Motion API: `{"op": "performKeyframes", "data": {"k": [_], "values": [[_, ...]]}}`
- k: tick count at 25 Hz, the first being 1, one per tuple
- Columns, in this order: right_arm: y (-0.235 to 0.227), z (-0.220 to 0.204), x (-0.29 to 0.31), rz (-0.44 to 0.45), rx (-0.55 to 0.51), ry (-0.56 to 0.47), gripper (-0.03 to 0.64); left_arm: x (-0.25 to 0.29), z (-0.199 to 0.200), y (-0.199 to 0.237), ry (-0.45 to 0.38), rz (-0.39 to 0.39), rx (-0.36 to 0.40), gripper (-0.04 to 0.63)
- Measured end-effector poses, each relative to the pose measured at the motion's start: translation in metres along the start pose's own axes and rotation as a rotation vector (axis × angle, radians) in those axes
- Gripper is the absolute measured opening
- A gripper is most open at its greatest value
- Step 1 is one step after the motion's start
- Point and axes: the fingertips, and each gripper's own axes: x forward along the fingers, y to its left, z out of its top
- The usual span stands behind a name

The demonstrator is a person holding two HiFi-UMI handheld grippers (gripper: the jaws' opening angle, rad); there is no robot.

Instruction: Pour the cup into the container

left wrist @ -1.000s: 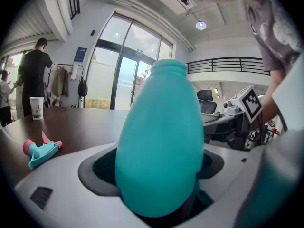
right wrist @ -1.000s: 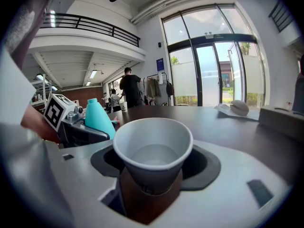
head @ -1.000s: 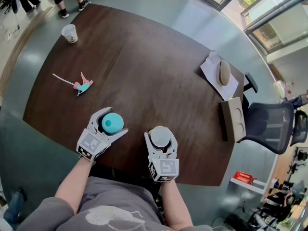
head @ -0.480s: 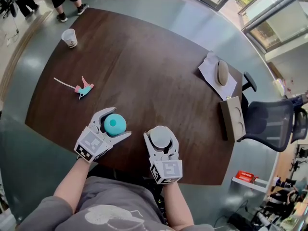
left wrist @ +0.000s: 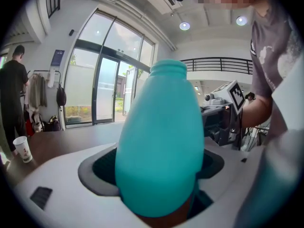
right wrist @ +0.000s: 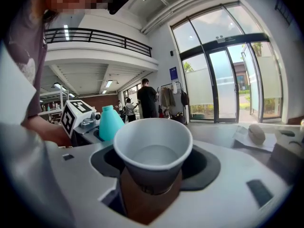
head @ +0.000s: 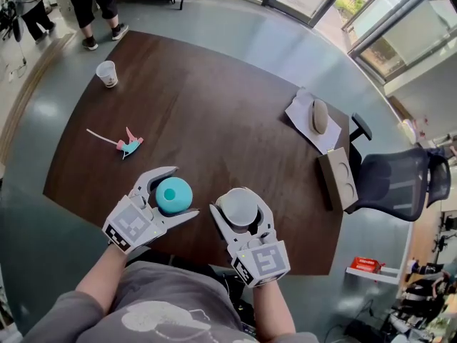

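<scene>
A teal bottle-shaped container (head: pixel 173 195) with a narrow neck is upright in my left gripper (head: pixel 181 193), whose jaws are shut on its body; it fills the left gripper view (left wrist: pixel 159 141). A white paper cup (head: pixel 239 207) stands upright in my right gripper (head: pixel 240 204), jaws shut on its sides, and the right gripper view looks into its mouth (right wrist: pixel 153 151). Both are held side by side, apart, above the near edge of the dark wooden table (head: pixel 235 106). The right gripper view also shows the container (right wrist: pixel 110 122) to the cup's left.
A second paper cup (head: pixel 107 73) stands at the table's far left. A pink and teal item (head: pixel 128 146) lies left of centre. Paper with an oval object (head: pixel 314 116) and a cardboard tray (head: pixel 337 179) sit at the right edge, beside an office chair (head: pixel 396 184). People (head: pixel 93 6) stand beyond the far end.
Both grippers have risen off the table with the container and the cup still gripped; they look larger and nearer in the head view.
</scene>
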Motion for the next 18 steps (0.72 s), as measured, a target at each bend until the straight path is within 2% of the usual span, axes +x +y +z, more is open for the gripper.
{"op": "performKeyframes", "data": {"k": [6, 12, 18], "values": [[0.031, 0.049, -0.020, 0.081, -0.044, -0.003, 0.299, -0.013, 0.023, -0.025, -0.019, -0.101, 0.025, 0.431], [0.053, 0.066, -0.031, 0.108, -0.089, 0.008, 0.298, -0.025, 0.033, -0.043, -0.003, -0.180, 0.064, 0.431], [0.064, 0.081, -0.035, 0.104, -0.179, 0.078, 0.296, -0.027, 0.030, -0.045, 0.027, -0.195, 0.102, 0.431]]}}
